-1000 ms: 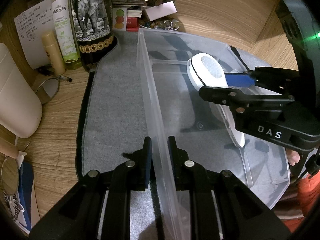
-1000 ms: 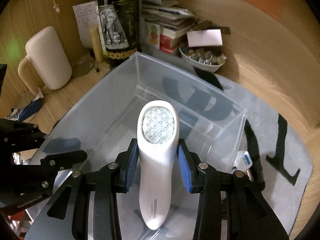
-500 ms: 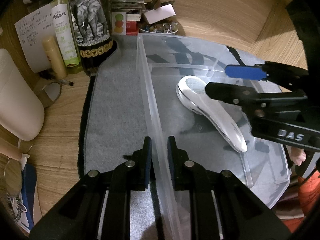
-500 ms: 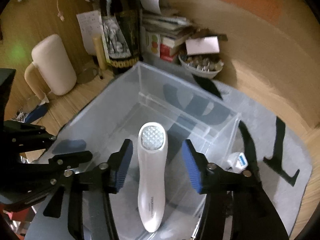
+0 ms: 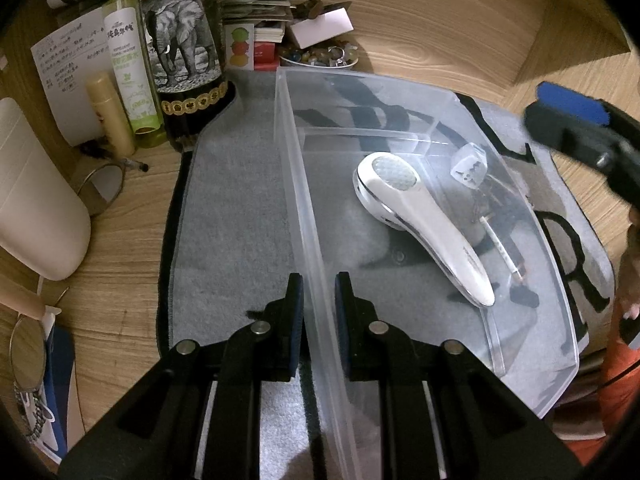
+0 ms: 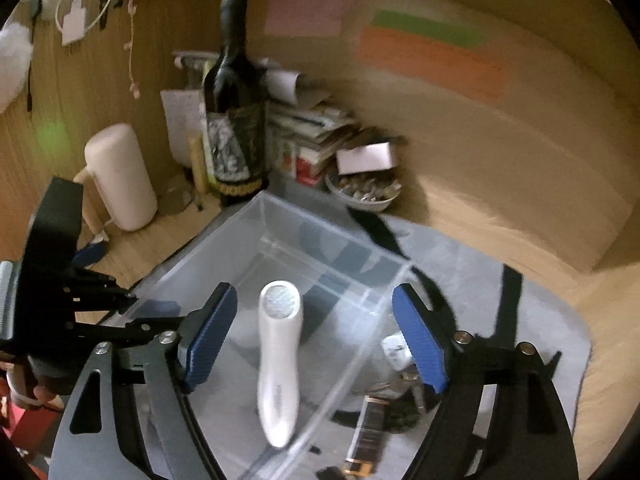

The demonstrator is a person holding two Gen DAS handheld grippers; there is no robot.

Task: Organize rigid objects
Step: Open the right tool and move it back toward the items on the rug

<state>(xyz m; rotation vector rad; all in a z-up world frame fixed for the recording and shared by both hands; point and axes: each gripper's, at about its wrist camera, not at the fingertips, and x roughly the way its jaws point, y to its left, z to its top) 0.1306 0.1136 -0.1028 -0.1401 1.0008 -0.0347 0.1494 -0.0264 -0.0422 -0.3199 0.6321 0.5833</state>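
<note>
My left gripper clamps the clear bin wall; my right gripper fingers are opening, empty; white handheld device lies inside the bin; jerking the wall could tip it.

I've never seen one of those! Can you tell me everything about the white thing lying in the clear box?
The white plastic handheld device has a rounded head with a textured, dotted silvery face, dark side trim and a tapering handle with small lettering. It lies face up on the floor of the clear plastic bin, head toward the far wall. Nothing grips it: the right gripper hangs above, jaws opening.
</note>
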